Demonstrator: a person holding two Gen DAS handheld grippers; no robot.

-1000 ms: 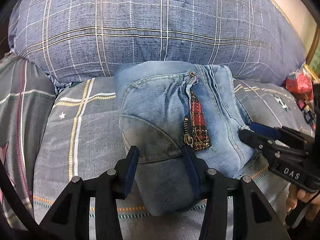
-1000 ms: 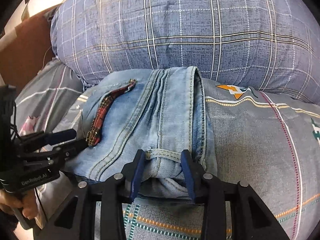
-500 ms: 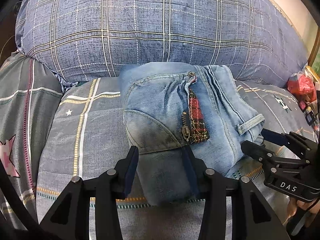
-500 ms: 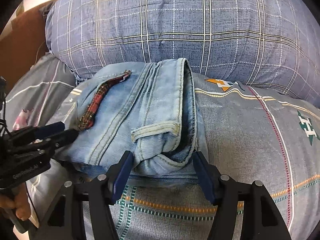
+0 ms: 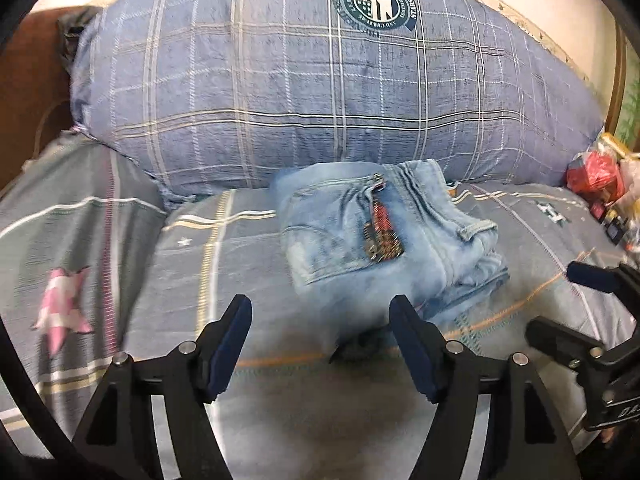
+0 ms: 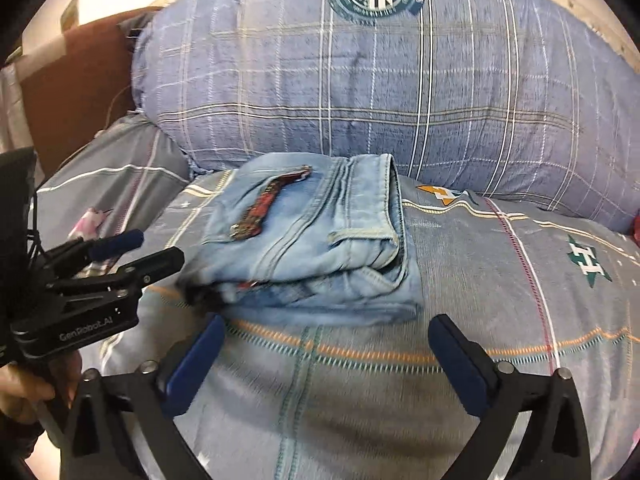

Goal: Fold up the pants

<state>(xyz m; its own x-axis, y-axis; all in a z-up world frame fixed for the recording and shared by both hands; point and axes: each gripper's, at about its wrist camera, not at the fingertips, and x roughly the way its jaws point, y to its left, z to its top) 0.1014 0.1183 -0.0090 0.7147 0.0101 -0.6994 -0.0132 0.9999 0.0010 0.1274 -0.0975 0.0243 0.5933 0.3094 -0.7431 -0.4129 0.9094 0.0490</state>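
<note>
You're working in a home bedroom — a bed spread with a grey patchwork-print sheet (image 6: 500,280), a big blue plaid pillow (image 5: 320,112) propped at its head, and packets of household clutter (image 5: 600,176) heaped at the bedside.

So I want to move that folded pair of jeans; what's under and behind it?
The folded jeans lie on the grey patterned bedspread, with the big blue plaid pillow directly behind. Whatever sits beneath the denim itself is covered.
</note>
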